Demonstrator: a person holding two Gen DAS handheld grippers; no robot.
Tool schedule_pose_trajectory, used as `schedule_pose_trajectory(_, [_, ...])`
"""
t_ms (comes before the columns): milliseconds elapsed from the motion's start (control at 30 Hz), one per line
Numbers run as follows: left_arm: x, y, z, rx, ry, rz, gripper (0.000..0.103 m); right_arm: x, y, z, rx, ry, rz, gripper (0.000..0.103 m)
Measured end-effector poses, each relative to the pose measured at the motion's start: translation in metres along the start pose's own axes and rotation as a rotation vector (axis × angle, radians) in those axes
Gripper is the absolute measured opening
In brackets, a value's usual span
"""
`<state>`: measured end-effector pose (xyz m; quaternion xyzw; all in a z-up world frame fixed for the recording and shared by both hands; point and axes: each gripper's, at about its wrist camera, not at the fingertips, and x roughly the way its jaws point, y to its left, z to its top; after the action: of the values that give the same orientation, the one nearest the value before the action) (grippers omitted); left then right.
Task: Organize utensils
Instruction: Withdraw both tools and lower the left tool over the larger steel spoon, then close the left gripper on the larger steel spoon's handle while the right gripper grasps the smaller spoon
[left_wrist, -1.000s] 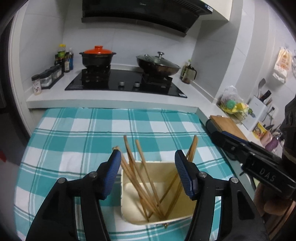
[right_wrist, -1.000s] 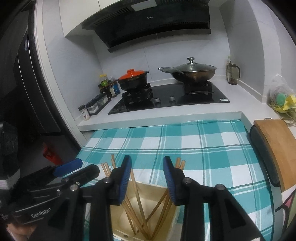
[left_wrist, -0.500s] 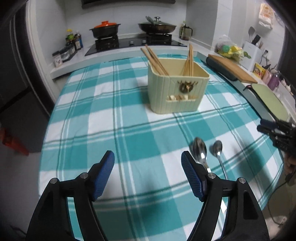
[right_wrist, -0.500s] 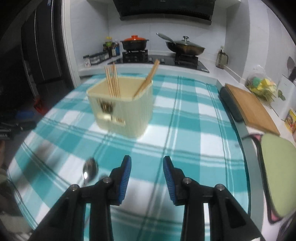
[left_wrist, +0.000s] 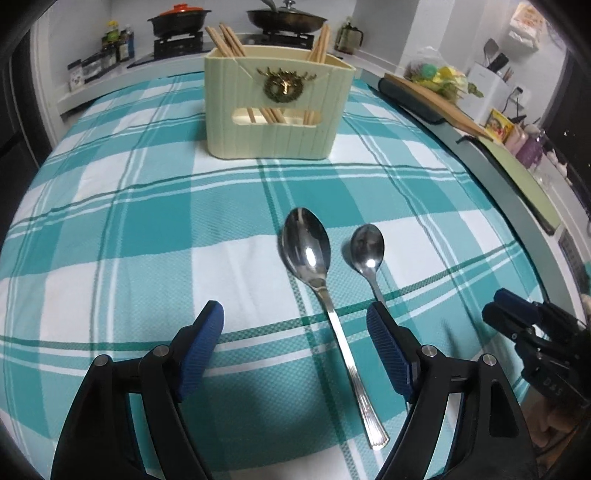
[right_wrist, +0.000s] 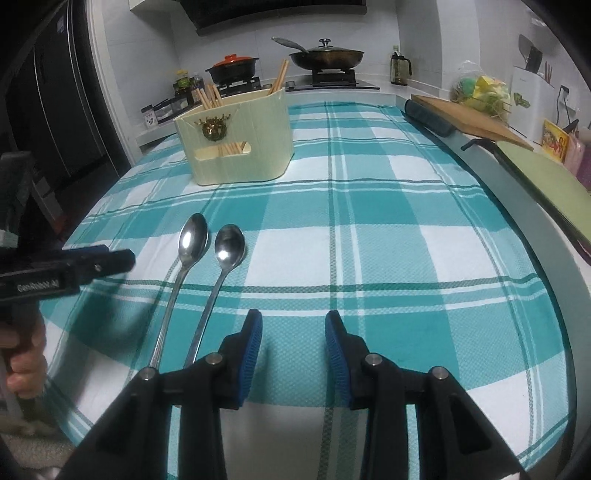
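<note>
Steel spoons, two: large spoon (left_wrist: 308, 251), small spoon (left_wrist: 368, 246), one cream holder (left_wrist: 277, 107)

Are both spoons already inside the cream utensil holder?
No, the large spoon and the small spoon lie side by side on the checked cloth, well short of the utensil holder, which holds only chopsticks.

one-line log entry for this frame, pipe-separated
phase: pre-grasp | left gripper: open, empty | right gripper: open, empty | two spoons flat on cloth | chopsticks in holder
</note>
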<state>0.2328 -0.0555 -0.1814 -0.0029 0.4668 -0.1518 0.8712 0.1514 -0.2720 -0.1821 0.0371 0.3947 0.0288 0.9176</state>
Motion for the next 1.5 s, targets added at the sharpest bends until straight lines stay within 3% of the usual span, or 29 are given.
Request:
schedule_pose_trajectory(167, [0.028,-0.013,-0.006,0.050,0.011,0.090,0.081,0.001,-0.006,-0.008,0.010,0.014,-0.015,0.037])
schedule_pose_trajectory(267, [0.038,-0.011,-0.013,0.058,0.006,0.143,0.074,0.001,-0.004,-0.010,0.009,0.019,-0.005,0.037])
schedule_pose_trajectory(333, [0.034,-0.007,-0.016,0.055,-0.027,0.154,0.066,0.003,-0.002,-0.009,0.004,0.023,-0.001,0.037])
schedule_pose_trajectory(467, [0.029,-0.001,-0.017,0.041,-0.044,0.144,0.037,0.011,0.009,-0.007,-0.017,0.039,0.025,0.037])
schedule_pose_trajectory(667, [0.023,0.006,-0.024,0.031,-0.051,0.131,0.008,0.042,0.042,0.005,-0.061,0.077,0.117,0.037])
schedule_pose_trajectory(867, [0.013,0.021,-0.036,-0.021,-0.058,0.170,0.007,0.069,0.075,0.005,-0.153,0.119,0.133,0.034])
schedule_pose_trajectory(900, [0.011,0.023,-0.037,-0.030,-0.059,0.177,0.007,0.069,0.082,0.003,-0.204,0.105,0.089,0.031])
schedule_pose_trajectory(933, [0.010,0.025,-0.039,-0.041,-0.060,0.189,0.006,0.068,0.086,0.000,-0.241,0.098,0.038,0.019])
schedule_pose_trajectory(967, [0.008,0.026,-0.041,-0.049,-0.061,0.198,0.006,0.067,0.086,-0.001,-0.248,0.093,0.015,0.013])
schedule_pose_trajectory(1033, [0.006,0.029,-0.044,-0.062,-0.062,0.213,0.007,0.066,0.078,0.001,-0.229,0.096,-0.024,0.008])
schedule_pose_trajectory(1233, [0.001,0.034,-0.048,-0.087,-0.058,0.213,0.008,0.053,0.040,-0.005,-0.173,0.103,-0.157,0.009])
schedule_pose_trajectory(1333, [-0.001,0.041,-0.046,-0.117,-0.043,0.144,0.028,0.045,0.030,-0.009,-0.137,0.106,-0.109,0.014])
schedule_pose_trajectory(1400, [-0.002,0.043,-0.044,-0.127,-0.036,0.152,0.059,0.041,0.028,-0.010,-0.110,0.096,-0.074,0.035])
schedule_pose_trajectory(1433, [-0.003,0.043,-0.045,-0.127,-0.039,0.159,0.061,0.037,0.025,-0.011,-0.095,0.079,-0.063,0.044])
schedule_pose_trajectory(1500, [-0.003,0.045,-0.044,-0.126,-0.032,0.169,0.062,0.031,0.024,-0.010,-0.091,0.063,-0.055,0.045])
